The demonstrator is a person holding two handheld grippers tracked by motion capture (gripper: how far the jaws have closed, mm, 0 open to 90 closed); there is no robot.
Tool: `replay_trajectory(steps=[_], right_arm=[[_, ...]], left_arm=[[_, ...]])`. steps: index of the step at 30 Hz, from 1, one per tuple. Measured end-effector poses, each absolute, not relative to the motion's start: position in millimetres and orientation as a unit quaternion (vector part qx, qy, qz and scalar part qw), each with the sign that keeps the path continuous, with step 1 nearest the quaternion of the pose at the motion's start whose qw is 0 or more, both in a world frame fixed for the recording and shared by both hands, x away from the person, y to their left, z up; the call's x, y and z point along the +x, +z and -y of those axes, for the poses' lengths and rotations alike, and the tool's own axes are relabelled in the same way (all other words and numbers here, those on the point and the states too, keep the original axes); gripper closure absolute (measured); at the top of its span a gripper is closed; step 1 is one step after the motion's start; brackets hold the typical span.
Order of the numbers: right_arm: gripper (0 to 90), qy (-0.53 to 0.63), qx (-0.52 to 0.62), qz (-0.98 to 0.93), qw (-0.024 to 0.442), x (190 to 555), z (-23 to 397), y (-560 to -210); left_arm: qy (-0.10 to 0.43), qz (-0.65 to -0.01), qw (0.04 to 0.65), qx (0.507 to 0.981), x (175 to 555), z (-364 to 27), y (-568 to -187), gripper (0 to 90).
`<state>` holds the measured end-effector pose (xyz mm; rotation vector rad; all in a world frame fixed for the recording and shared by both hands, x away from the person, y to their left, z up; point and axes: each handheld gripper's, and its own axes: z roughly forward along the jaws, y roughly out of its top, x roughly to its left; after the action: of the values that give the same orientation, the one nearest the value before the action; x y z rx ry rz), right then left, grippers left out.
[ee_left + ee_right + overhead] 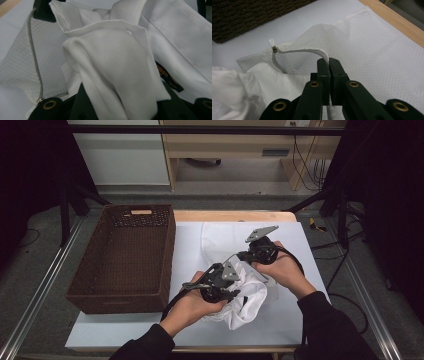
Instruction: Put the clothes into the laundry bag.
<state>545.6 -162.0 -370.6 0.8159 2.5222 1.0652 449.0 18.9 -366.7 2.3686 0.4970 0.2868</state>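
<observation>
White garment [117,65] bunched on table, clamped in left gripper [216,285] | right gripper [329,62] pinches mesh laundry bag [372,52] zipper edge, holding mouth up | step: stuffing | next: push garment deeper into the opening

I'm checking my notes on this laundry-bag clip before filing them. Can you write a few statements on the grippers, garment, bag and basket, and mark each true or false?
1. The right gripper is shut on the mesh bag's zipper edge. True.
2. The left gripper holds a white garment. True.
3. The garment lies in the wicker basket. False: it is on the table beside the basket, at the mesh bag.
4. The garment is dark blue. False: it is white.
</observation>
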Motion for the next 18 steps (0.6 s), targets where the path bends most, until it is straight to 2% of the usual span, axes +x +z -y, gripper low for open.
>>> replay_trajectory(steps=[6,14,18], right_arm=[[88.4,0.367,0.279,-0.876,0.14,544,159,-371],[88.4,0.37,0.276,-0.876,0.139,542,158,-369],[88.4,0.37,0.276,-0.876,0.14,542,159,-368]], left_arm=[[0.098,-0.192,0.329,0.92,448,-19,-380,71.2],[0.122,-0.165,0.355,0.912,438,-12,-367,71.1],[0.13,-0.164,0.349,0.914,445,-9,-375,71.0]])
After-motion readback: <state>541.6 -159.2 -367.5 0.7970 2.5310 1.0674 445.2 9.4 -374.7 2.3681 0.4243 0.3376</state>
